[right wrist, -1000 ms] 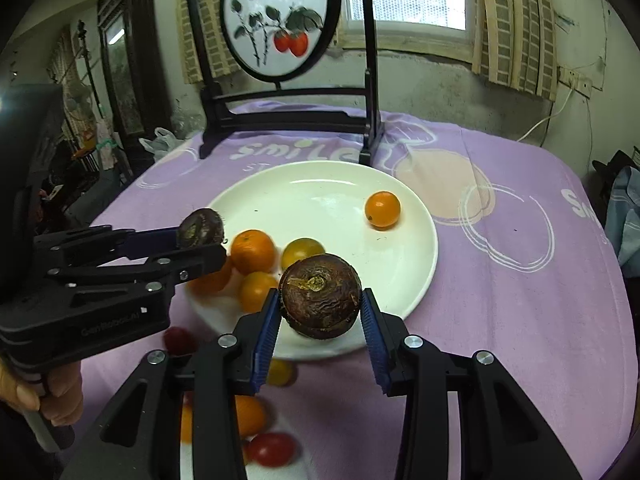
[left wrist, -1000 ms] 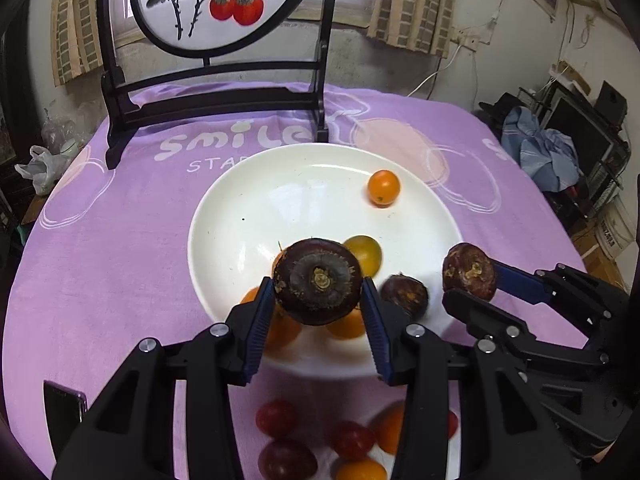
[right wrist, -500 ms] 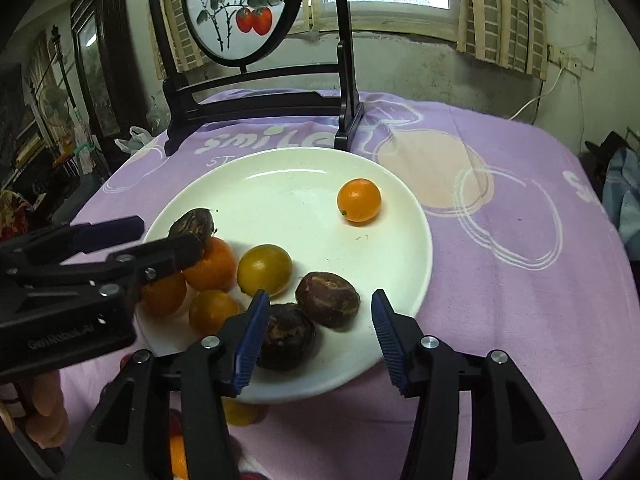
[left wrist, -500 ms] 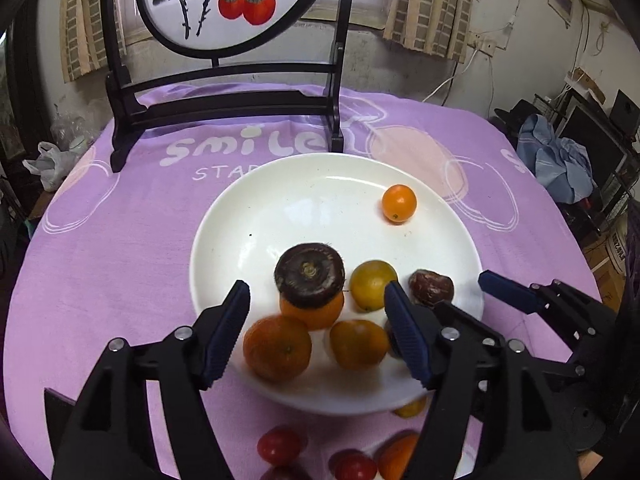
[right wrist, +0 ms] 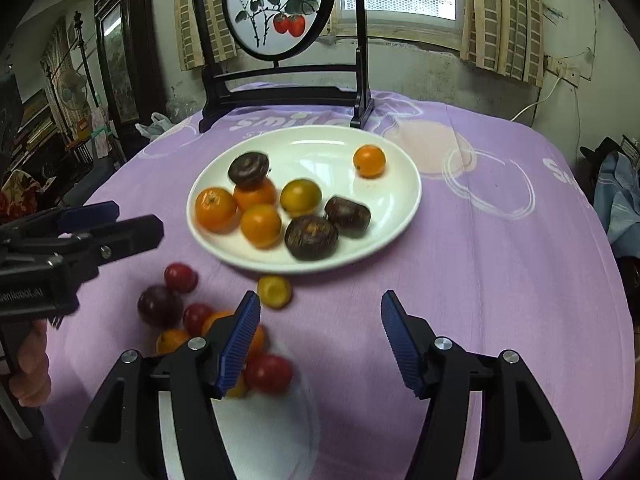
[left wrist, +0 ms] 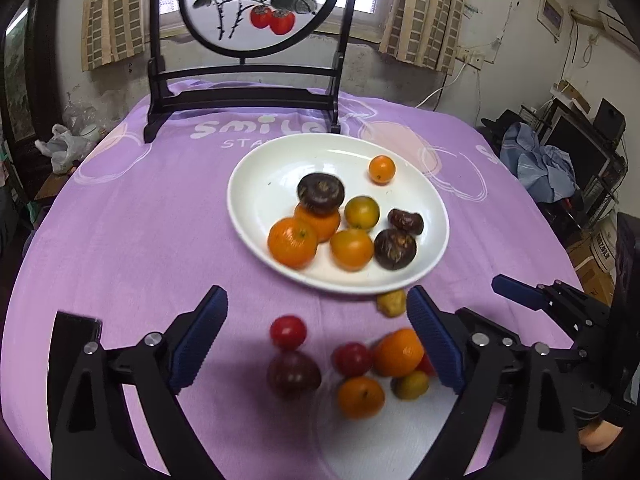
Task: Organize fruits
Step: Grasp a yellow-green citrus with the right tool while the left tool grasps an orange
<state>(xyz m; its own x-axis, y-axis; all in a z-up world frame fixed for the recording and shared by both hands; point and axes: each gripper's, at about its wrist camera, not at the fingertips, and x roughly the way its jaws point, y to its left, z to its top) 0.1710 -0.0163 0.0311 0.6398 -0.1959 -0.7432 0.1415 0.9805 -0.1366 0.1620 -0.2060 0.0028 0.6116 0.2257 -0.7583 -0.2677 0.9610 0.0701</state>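
A white plate (left wrist: 256,184) (right wrist: 400,176) on the purple cloth holds several oranges, a yellow-green fruit and three dark brown fruits; one dark fruit (left wrist: 320,193) (right wrist: 248,169) rests on top of an orange. Loose red, dark and orange fruits (left wrist: 396,352) (right wrist: 180,276) lie on the cloth near me, some on a clear plastic sheet (left wrist: 384,436). A small yellow fruit (right wrist: 274,291) lies by the plate's near rim. My left gripper (left wrist: 316,340) is open and empty above the loose fruits. My right gripper (right wrist: 318,344) is open and empty near the plate's front edge.
A black wooden stand with a round painted screen (left wrist: 260,4) (right wrist: 280,4) stands at the table's far side. A white bag (left wrist: 60,148) lies at the far left edge. Clutter and a blue cloth (left wrist: 540,164) sit off the table at right.
Both grippers let go of their dark fruits onto the plate, opened wide and pulled back toward me, over the loose fruits.
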